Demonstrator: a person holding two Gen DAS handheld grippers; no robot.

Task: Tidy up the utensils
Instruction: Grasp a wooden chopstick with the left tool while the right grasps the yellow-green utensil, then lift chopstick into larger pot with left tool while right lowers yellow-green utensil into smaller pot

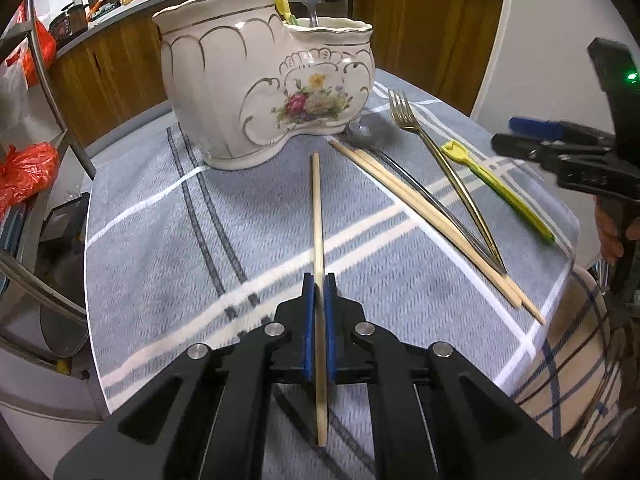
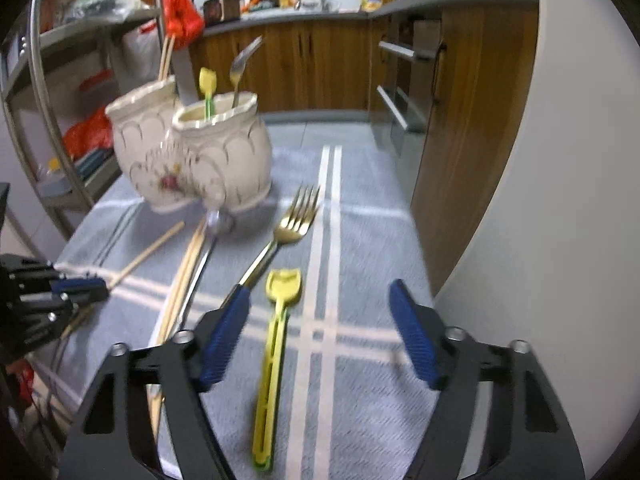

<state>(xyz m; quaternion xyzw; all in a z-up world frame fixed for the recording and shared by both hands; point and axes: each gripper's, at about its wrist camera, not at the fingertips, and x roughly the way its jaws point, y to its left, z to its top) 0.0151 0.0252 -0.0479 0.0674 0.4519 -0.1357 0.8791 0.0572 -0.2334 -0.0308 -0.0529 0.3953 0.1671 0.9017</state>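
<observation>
Now our left gripper point(image 1: 319, 280) jaws pinch one wooden chopstick point(image 1: 317, 208), and our right gripper point(image 2: 320, 320) jaws sit apart around the yellow spoon point(image 2: 276, 332).

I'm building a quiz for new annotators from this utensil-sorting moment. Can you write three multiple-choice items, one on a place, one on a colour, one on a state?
1. Where does the gold fork lie?
A. on the striped cloth
B. in the ceramic holder
C. on the kitchen counter

2. What colour is the small plastic scoop lying between the right tongs?
A. red
B. yellow
C. white

3. What state are the left tongs in?
A. wide open, empty
B. shut on a fork
C. shut on a chopstick

Key: 1 A, the fork rests flat on the cloth in front of the holder. 2 B, its blade and handle show yellow. 3 C, the blue pads clamp the wooden stick.
</observation>
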